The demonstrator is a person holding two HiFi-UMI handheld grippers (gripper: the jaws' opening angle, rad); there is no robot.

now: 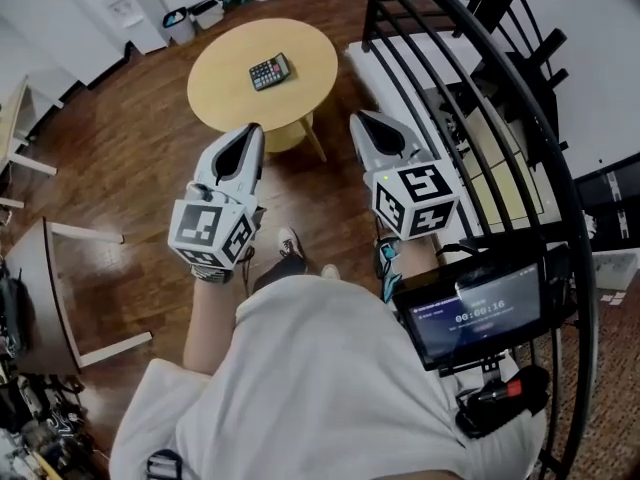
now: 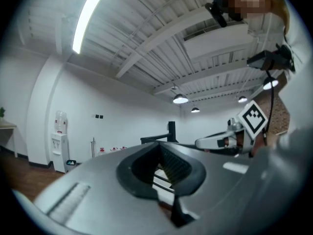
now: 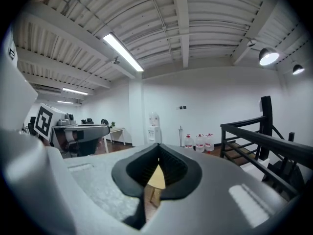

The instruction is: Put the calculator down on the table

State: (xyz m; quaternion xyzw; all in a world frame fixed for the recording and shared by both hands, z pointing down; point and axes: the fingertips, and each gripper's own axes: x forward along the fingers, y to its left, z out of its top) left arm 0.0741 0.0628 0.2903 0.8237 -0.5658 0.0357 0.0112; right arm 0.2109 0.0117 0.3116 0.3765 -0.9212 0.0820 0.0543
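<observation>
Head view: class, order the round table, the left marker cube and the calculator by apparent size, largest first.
1. round table
2. left marker cube, which looks big partly because it is near the camera
3. calculator

Looks along the right gripper (image 3: 158,148), jaws closed together, nothing clamped. Glimpses a sliver of tan table (image 3: 157,177) through the gap behind the tips. Takes in the left gripper (image 3: 102,129) at far left, a water dispenser (image 3: 153,129) and water bottles (image 3: 199,142) by the white wall, black railing (image 3: 264,141) at right.

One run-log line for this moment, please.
black calculator: lying on round light wooden table | left tool: shut, empty, off table | right tool: shut, empty, off table
</observation>
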